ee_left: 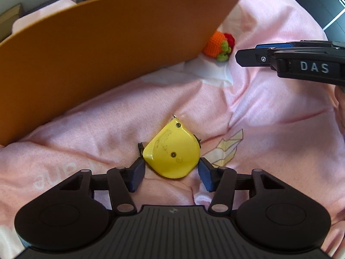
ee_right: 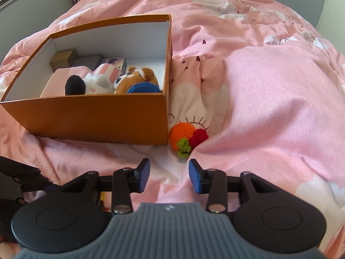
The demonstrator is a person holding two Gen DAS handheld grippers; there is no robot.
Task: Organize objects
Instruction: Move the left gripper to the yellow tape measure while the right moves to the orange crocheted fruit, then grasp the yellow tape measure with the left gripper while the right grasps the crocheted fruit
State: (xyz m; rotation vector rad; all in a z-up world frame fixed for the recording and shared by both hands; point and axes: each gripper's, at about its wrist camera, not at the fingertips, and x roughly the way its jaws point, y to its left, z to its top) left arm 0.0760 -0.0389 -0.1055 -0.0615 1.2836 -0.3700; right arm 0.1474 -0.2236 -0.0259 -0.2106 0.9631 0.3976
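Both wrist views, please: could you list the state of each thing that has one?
Orange box: open, no lid, partly filled.
Tape measure: lying flat between the left gripper fingers.
Crochet toy: outside, against the box corner.
Right gripper: open, empty.

In the lower middle of the frame the right gripper (ee_right: 168,175) hung with its blue pads apart over the pink bedspread (ee_right: 269,99). Just above it lay a crocheted orange toy (ee_right: 183,136), touching the lower right corner of the orange box (ee_right: 97,116), where 2 plush toys (ee_right: 120,82) sat.
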